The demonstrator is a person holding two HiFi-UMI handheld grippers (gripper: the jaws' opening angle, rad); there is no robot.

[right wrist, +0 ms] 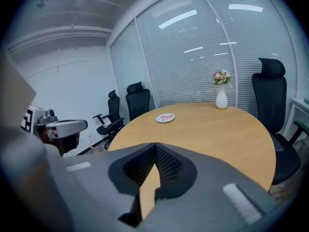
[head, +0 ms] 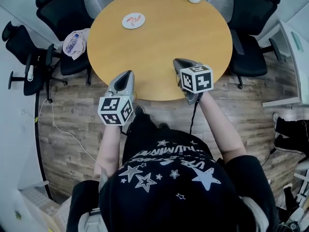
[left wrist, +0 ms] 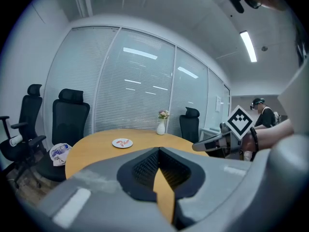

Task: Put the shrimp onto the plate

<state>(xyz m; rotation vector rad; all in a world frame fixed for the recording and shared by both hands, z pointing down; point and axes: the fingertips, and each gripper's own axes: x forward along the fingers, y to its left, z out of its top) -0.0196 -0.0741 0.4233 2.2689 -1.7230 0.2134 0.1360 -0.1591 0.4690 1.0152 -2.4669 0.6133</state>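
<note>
Two claws are held at the near edge of the counter [head: 164, 37], at the middle of the head view. The left claw [head: 126, 75] and the right claw [head: 179, 62] are each seen with tips together and nothing between them. The shrimp [head: 135, 19], red-pink, appear to lie already on the plate [head: 124, 21], at the upper left of the frame, well apart from both. If a reach is made with tips pressed together, the plate could be shoved or the shrimp flicked off it.
</note>
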